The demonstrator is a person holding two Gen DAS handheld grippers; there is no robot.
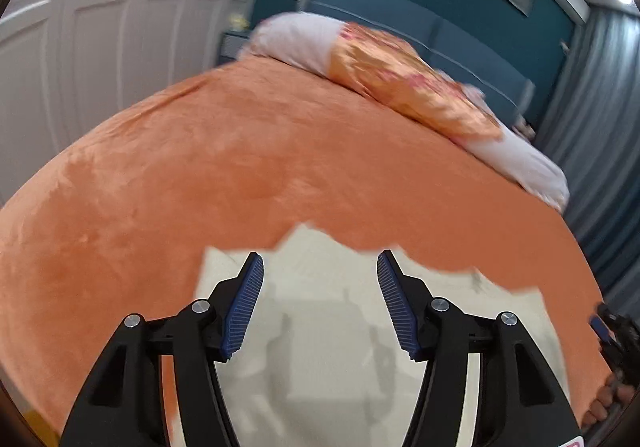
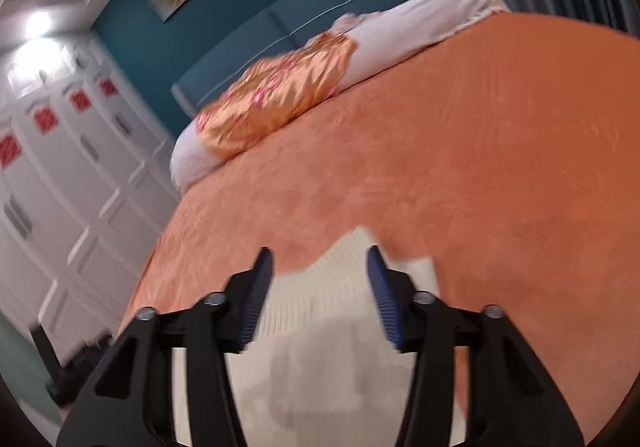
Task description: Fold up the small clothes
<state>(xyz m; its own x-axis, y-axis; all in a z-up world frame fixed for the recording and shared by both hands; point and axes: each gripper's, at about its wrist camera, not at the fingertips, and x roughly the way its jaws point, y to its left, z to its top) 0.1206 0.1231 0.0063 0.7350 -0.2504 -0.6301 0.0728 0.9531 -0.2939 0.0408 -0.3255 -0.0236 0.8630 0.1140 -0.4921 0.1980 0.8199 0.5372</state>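
A small cream-white knit garment (image 1: 332, 299) lies flat on the orange bedspread (image 1: 240, 175) near the bed's front edge. My left gripper (image 1: 320, 267) is open above it, blue pads apart, holding nothing. In the right wrist view the same garment (image 2: 320, 311) lies under my right gripper (image 2: 320, 259), which is also open and empty, its fingers spread over the garment's far edge on the orange bedspread (image 2: 500, 187). The right gripper's tip shows at the left wrist view's right edge (image 1: 604, 327).
A white bolster with a shiny orange floral cover (image 1: 408, 87) lies across the head of the bed before a teal headboard (image 1: 440, 27). White wardrobe doors (image 1: 100, 47) stand to the left. Grey curtains (image 1: 600, 107) hang at the right.
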